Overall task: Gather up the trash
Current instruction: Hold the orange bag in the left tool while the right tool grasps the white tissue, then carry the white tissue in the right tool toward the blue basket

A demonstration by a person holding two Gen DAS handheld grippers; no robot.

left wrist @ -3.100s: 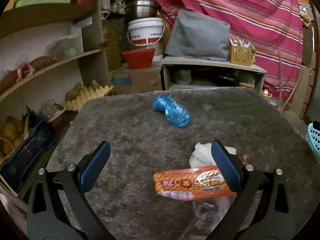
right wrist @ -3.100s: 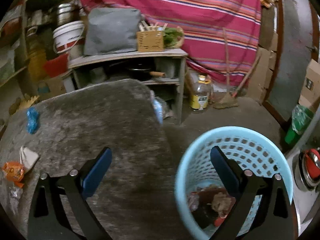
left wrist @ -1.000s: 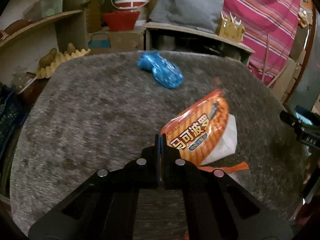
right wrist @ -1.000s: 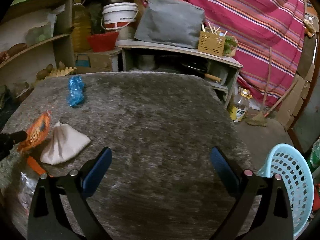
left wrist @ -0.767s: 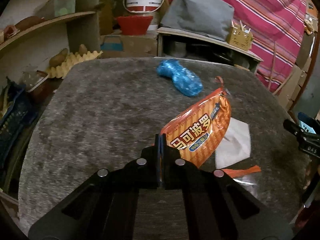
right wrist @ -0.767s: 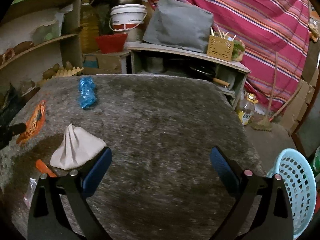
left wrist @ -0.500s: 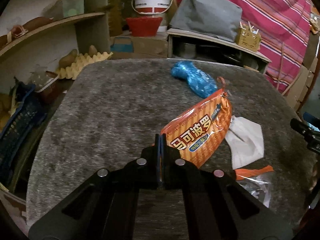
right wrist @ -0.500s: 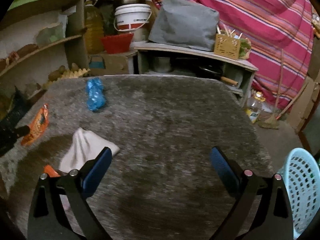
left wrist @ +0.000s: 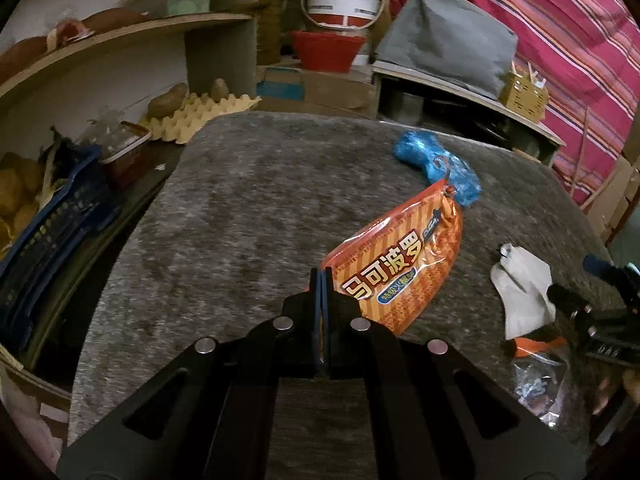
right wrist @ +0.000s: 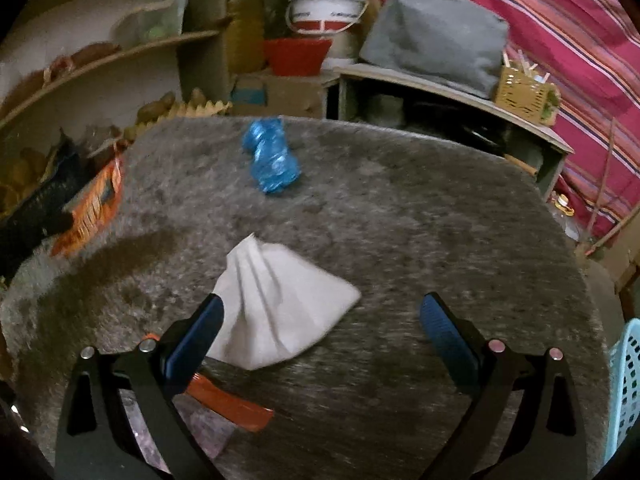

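Note:
My left gripper (left wrist: 322,276) is shut on an orange snack wrapper (left wrist: 400,268) and holds it above the grey carpeted table (left wrist: 248,208). The wrapper also shows at the left of the right wrist view (right wrist: 94,210). My right gripper (right wrist: 320,320) is open, low over a crumpled white tissue (right wrist: 280,304) that lies between its fingers. The tissue shows in the left wrist view (left wrist: 522,290) too. A crumpled blue plastic bag (right wrist: 270,160) lies farther back on the table (left wrist: 436,166). A clear bag with an orange strip (right wrist: 224,400) lies under the right gripper's left finger.
A light blue laundry-style basket (right wrist: 624,392) stands off the table's right edge. Shelves with potatoes and an egg tray (left wrist: 200,116) line the left side. A low bench with a grey bag (left wrist: 448,48) and a white bucket (left wrist: 344,0) stands behind the table.
My left gripper has closed on the orange wrapper and lifted it back and left. My right gripper has swung from the basket to over the white tissue.

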